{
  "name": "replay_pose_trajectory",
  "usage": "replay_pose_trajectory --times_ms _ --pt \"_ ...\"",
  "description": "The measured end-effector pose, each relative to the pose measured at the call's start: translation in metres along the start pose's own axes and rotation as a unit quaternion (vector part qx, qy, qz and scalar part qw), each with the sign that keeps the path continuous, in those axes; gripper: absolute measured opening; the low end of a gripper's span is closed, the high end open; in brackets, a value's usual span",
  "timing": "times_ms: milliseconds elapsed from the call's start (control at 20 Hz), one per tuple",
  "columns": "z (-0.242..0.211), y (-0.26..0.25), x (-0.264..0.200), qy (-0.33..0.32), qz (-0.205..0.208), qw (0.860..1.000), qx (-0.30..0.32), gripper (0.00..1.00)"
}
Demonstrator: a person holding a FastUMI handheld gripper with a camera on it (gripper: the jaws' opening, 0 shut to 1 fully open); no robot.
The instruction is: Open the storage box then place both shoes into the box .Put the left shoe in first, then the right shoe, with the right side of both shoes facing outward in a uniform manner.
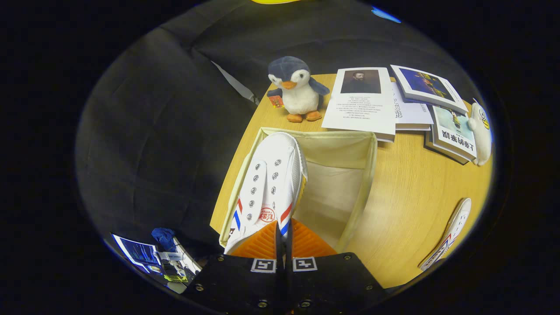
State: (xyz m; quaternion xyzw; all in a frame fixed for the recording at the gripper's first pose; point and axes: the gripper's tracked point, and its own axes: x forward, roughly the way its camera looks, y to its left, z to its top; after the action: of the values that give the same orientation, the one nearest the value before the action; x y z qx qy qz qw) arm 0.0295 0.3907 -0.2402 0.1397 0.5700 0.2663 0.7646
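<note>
While the white shoe hangs toe-first over the open storage box, its heel is pinched between the fingers | gripper - closed narrow on this shoe | second shoe lies on the wooden table, well apart - penguin toy and books beyond the box.

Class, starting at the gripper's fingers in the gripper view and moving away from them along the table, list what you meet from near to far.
gripper, fingers closed on the heel of the white shoe → open fabric storage box that the shoe hangs over → plush penguin at the table's far edge.
</note>
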Motion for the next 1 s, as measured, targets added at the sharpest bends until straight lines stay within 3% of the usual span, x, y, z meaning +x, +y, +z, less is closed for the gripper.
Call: replay_pose_trajectory --times_ms 250,300,350,400,450,550,1000 --pt "0.001 -0.004 0.015 0.01 -0.03 0.999 -0.005 0.0" --pt "0.004 0.002 0.022 0.003 -0.018 1.0 -0.005 0.03" --pt "0.003 0.006 0.035 -0.005 -0.006 1.0 -0.004 0.24" --pt "0.012 0.006 0.021 -0.012 -0.006 1.0 -0.009 0.37" --pt "0.018 0.004 0.015 -0.02 -0.009 1.0 -0.016 0.59" --pt "0.022 0.003 0.003 -0.032 -0.007 0.999 -0.021 0.79" --pt "0.025 -0.045 -0.076 -0.083 -0.003 0.996 0.012 0.79"
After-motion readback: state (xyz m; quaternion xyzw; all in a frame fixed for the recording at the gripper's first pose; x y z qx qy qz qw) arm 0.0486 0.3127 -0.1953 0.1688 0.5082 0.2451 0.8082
